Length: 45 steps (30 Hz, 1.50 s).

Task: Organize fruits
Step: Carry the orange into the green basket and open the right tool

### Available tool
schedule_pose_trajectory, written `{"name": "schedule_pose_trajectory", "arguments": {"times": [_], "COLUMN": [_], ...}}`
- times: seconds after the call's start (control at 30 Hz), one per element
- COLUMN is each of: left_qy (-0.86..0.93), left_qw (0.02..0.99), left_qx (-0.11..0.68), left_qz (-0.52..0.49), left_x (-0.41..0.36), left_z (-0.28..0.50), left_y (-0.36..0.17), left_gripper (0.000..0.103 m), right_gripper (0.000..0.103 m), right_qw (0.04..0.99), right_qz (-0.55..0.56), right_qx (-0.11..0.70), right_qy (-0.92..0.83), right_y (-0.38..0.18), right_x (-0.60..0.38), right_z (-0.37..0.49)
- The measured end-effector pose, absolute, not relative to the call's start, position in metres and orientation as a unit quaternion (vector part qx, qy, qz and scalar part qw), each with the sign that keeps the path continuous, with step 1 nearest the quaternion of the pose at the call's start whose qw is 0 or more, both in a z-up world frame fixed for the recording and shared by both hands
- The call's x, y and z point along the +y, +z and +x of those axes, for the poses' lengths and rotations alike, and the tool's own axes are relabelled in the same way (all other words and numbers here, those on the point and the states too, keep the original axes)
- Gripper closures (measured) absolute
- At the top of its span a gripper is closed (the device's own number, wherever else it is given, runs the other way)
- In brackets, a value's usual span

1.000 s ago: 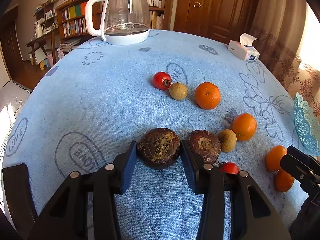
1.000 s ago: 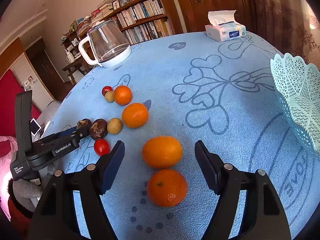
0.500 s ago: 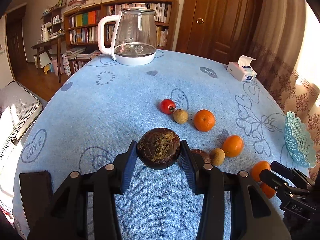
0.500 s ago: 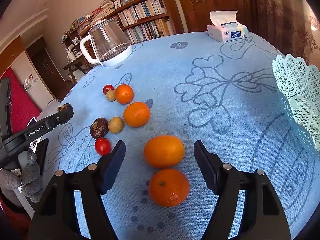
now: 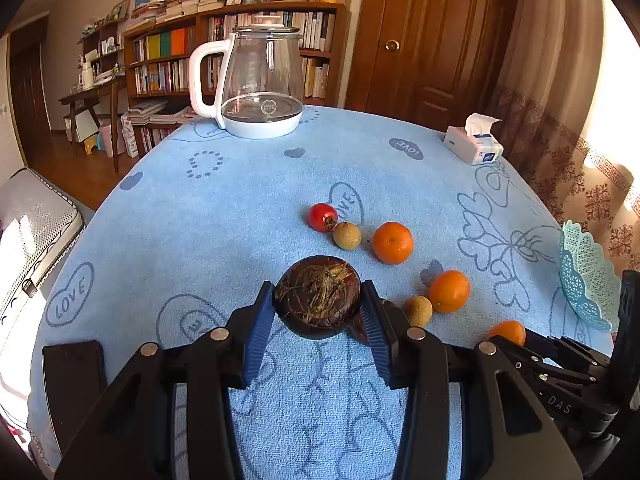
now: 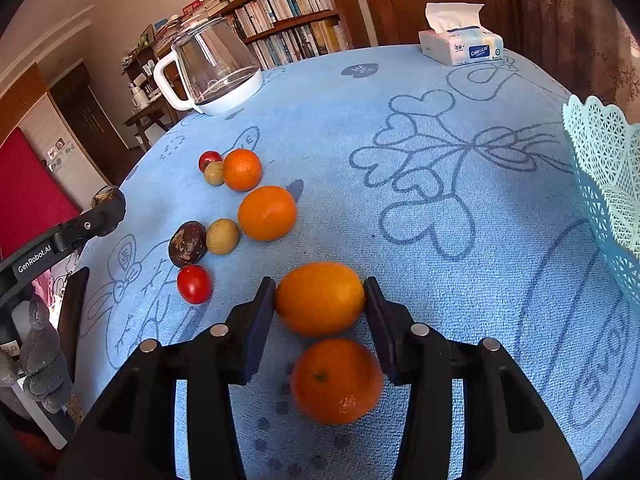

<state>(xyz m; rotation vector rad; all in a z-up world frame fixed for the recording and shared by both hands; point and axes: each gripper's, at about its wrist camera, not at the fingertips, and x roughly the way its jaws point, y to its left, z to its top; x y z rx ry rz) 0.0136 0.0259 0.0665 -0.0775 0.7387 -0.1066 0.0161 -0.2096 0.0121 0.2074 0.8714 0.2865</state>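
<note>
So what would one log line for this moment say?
left gripper: shut on dark round fruit, lifted | right gripper: shut on orange | basket: no fruit visible

1. I see a table under a blue cloth (image 6: 400, 92) printed with hearts.
2. A glass kettle (image 5: 260, 84) and a tissue box (image 6: 460, 46) sit at its far edge.
3. A lattice basket (image 6: 608, 176) stands at its right edge.
4. Oranges (image 6: 266, 213), tomatoes (image 6: 194, 284) and small brown fruits (image 6: 222, 236) lie mid-surface.
</note>
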Motion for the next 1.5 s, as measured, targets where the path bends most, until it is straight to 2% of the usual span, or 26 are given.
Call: {"name": "schedule_pose_trajectory", "arguments": {"times": [0.37,0.7,1.1,1.3,1.5], "left_qy": [-0.048,-0.041,-0.055,-0.059,-0.064], "left_qw": [0.932,0.939,0.946,0.949,0.951], "left_qx": [0.357,0.338,0.318,0.308,0.300], "left_qz": [-0.042,-0.040,-0.037,-0.039,-0.041], "left_x": [0.028,0.029,0.019,0.016,0.011], "left_z": [0.011,0.003,-0.010,-0.017,-0.024], "left_y": [0.071,0.083,0.097,0.106,0.113], "left_gripper": [0.059,0.059,0.059,0.059,0.059], "right_gripper": [0.056,0.056,0.056,0.056,0.056], "right_qw": [0.899,0.933,0.954,0.952,0.933], "right_qz": [0.111,0.113,0.156,0.178,0.223], "right_qx": [0.401,0.325,0.255,0.246,0.269], "right_qy": [0.138,0.102,0.005,-0.050,-0.088], "right_y": [0.023,0.072,0.121,0.130,0.118], "right_x": [-0.217,-0.243,-0.322,-0.361,-0.403], "right_z": [0.008,-0.009,-0.025,-0.033,-0.032]}}
